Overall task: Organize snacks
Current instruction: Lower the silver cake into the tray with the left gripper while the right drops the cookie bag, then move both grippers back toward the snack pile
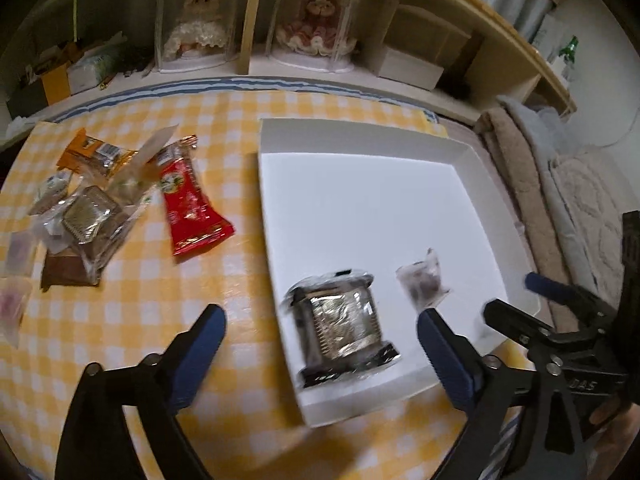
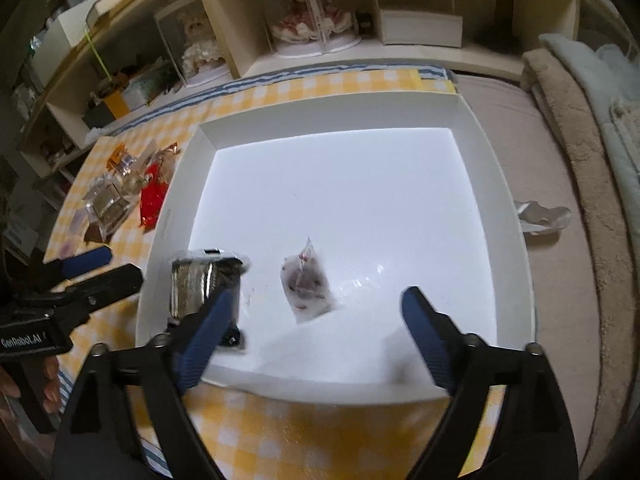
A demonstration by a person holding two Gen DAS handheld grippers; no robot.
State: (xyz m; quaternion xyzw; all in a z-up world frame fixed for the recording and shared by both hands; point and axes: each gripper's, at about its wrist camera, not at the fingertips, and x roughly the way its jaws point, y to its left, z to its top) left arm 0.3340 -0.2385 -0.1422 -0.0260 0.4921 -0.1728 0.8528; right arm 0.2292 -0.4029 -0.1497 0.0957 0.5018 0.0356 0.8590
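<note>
Both your left gripper (image 1: 320,344) and right gripper (image 2: 316,320) fingers stand apart, empty; the crinkly clear-wrapped silver snack packet (image 1: 342,328) is light and slippery; pinch its sealed edge.

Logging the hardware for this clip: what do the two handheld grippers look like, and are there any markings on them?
Both match: the left gripper and the right gripper have black angular frames with silver rivets at the pivots and two fingers faced with ribbed blue pads. The right one's body carries white lettering ending "DAS" in the left wrist view; the left one's reads "GenRobot.AI" in the right wrist view. No cables or sleeves show.
</note>
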